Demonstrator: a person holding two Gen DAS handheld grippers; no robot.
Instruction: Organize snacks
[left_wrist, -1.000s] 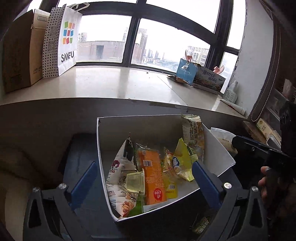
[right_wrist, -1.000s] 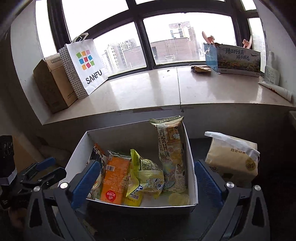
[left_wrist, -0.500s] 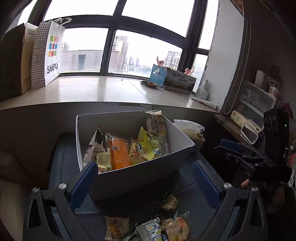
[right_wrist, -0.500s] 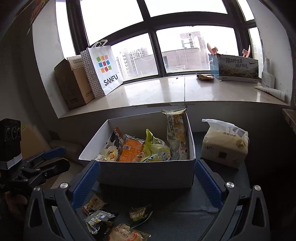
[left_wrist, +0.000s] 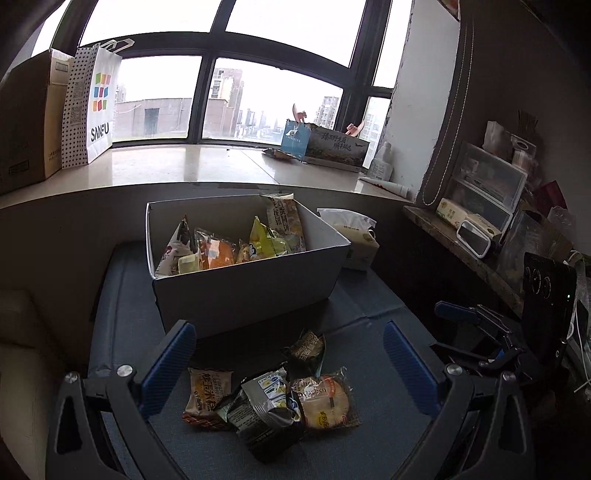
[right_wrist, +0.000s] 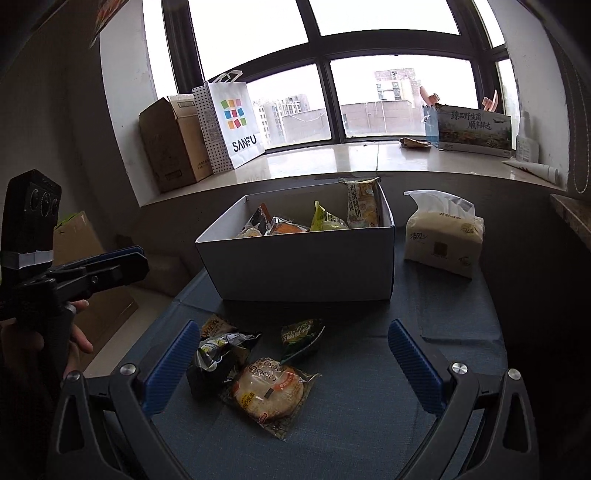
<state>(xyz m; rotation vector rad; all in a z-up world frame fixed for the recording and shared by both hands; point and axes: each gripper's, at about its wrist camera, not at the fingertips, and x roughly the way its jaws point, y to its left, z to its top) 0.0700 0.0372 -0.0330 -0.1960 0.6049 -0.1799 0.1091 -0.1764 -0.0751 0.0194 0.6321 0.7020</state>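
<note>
A white box (left_wrist: 243, 288) (right_wrist: 306, 266) on the dark blue table holds several snack packs. In front of it lie loose snacks: a round cake pack (left_wrist: 325, 400) (right_wrist: 271, 393), a black-and-silver pack (left_wrist: 264, 408) (right_wrist: 218, 354), a dark green pack (left_wrist: 306, 349) (right_wrist: 301, 334) and an orange-brown pack (left_wrist: 207, 391). My left gripper (left_wrist: 290, 369) is open and empty, above and around the loose snacks. My right gripper (right_wrist: 293, 367) is open and empty over the same pile. Each gripper also shows at the other view's edge (left_wrist: 476, 332) (right_wrist: 92, 269).
A tissue pack (right_wrist: 441, 234) (left_wrist: 351, 236) stands right of the box. The window sill (left_wrist: 177, 166) behind carries a SANFU paper bag (right_wrist: 231, 122), a cardboard box (right_wrist: 166, 147) and a printed carton (right_wrist: 472, 127). A cluttered shelf (left_wrist: 480, 221) is at the right.
Both grippers have pulled back from over the box toward the near side of the table. The loose snacks in front of the box have come into view.
</note>
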